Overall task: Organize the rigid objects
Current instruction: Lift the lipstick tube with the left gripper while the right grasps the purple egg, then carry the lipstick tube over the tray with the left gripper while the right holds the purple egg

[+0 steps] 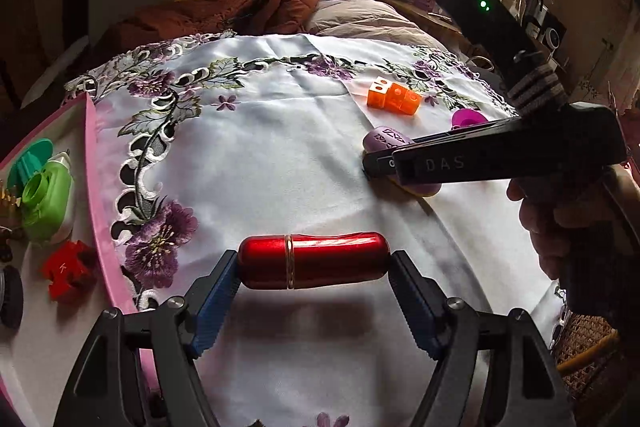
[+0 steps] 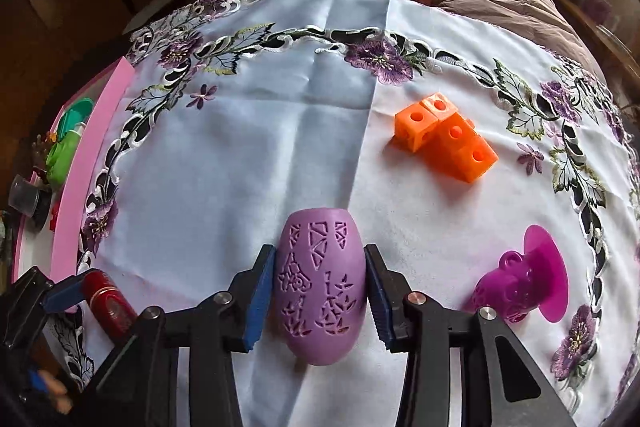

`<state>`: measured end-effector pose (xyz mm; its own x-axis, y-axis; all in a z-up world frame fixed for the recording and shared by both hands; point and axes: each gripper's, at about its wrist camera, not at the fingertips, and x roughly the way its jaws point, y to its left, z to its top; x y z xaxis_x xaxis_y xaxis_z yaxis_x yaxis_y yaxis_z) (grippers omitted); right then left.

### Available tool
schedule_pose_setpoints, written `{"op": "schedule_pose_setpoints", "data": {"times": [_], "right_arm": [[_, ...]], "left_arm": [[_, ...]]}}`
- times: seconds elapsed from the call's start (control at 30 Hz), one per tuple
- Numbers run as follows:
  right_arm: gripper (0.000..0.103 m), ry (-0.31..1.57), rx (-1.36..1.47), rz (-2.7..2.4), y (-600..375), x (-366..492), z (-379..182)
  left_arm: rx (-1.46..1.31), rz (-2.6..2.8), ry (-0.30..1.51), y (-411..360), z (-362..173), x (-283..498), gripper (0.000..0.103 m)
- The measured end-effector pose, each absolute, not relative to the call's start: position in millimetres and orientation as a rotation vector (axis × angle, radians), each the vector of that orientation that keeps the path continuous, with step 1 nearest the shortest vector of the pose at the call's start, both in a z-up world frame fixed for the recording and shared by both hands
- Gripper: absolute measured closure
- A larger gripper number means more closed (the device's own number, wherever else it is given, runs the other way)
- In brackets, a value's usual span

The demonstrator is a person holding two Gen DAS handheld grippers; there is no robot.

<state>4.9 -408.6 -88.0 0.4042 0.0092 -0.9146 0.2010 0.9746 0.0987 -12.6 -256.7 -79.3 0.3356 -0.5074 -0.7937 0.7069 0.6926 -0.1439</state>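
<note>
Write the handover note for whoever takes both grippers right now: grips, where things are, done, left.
Left gripper: shut on the red capsule by its ends, above the cloth.
Right gripper: shut on the lilac carved egg, low over the cloth.
Pink tray, at left: green piece, teal piece and red block already in.
Left: tray the capsule and egg, then the orange cubes and magenta cup.

Each camera rides a gripper, looking steeply down along its fingers, close over the tablecloth (image 1: 280, 147). Both views share the orange blocks (image 2: 444, 143), the pink tray (image 1: 100, 187) and the bed behind.
</note>
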Motion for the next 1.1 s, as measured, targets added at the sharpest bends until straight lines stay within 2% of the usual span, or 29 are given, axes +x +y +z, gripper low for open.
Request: {"op": "schedule_pose_setpoints", "data": {"times": [1.1], "right_arm": [[0.057, 1.091, 0.054, -0.123, -396.6, 5.7, -88.4]], "left_arm": [[0.139, -0.568, 0.858, -172.8, -25.9, -12.5, 0.027]]}}
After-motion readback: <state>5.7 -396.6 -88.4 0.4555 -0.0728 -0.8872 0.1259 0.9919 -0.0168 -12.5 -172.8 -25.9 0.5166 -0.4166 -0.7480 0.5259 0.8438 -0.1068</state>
